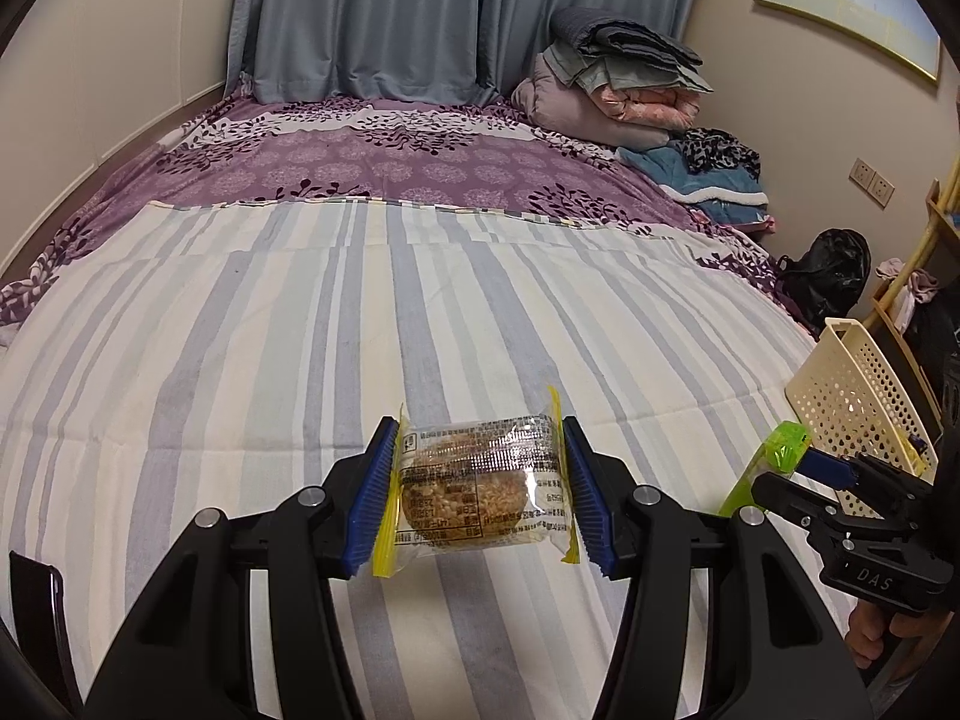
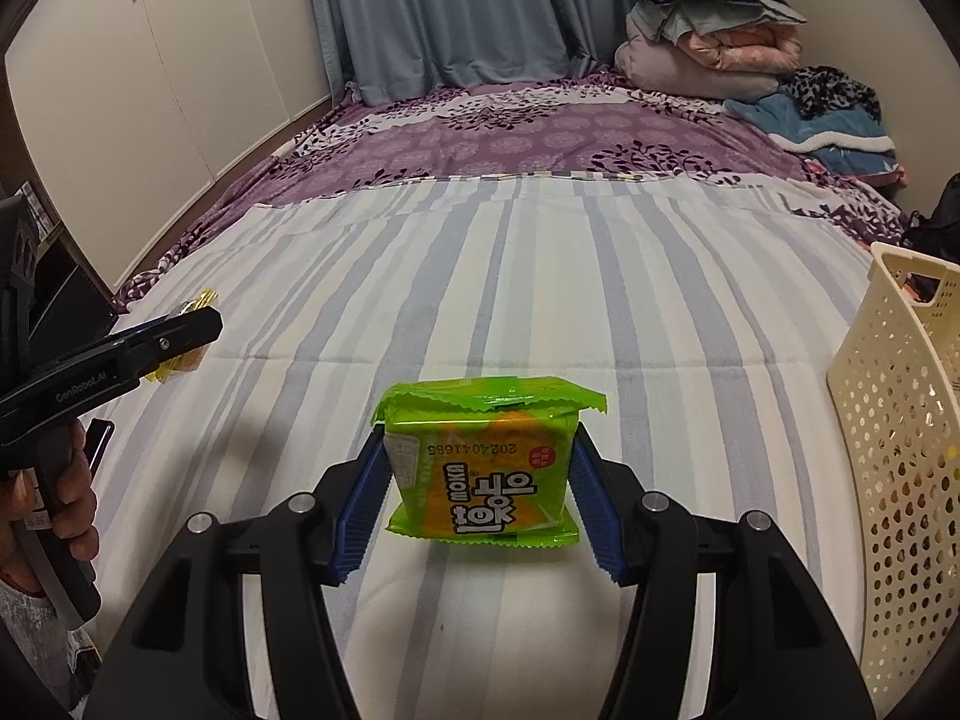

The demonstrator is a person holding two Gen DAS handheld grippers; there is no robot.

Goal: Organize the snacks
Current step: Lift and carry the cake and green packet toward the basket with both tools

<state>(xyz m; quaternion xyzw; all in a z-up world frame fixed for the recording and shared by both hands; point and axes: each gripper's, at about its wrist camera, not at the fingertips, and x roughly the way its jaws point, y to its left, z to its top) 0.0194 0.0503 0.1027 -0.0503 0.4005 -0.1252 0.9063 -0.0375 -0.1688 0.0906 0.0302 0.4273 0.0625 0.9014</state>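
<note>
I had the wrapped cake (image 1: pixel 480 483) low in the centre of the left view, above the striped sheet (image 1: pixel 300 330). The basket (image 1: pixel 858 402) stood at the right edge, on the bed. Folded bedding (image 1: pixel 606 84) lay at upper right, behind the sheet, the curtains (image 1: pixel 372 18) left of it.

Glossy clear plastic wrapper (image 1: pixel 480 480) between ribbed blue rubbery fingers (image 1: pixel 375 498); matt striped cloth bed (image 1: pixel 300 330) beneath; perforated plastic basket (image 2: pixel 900 480) beside.

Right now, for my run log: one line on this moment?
left gripper: shut on clear-wrapped round cake | right gripper: shut on green snack packet | cream perforated basket: right
</note>
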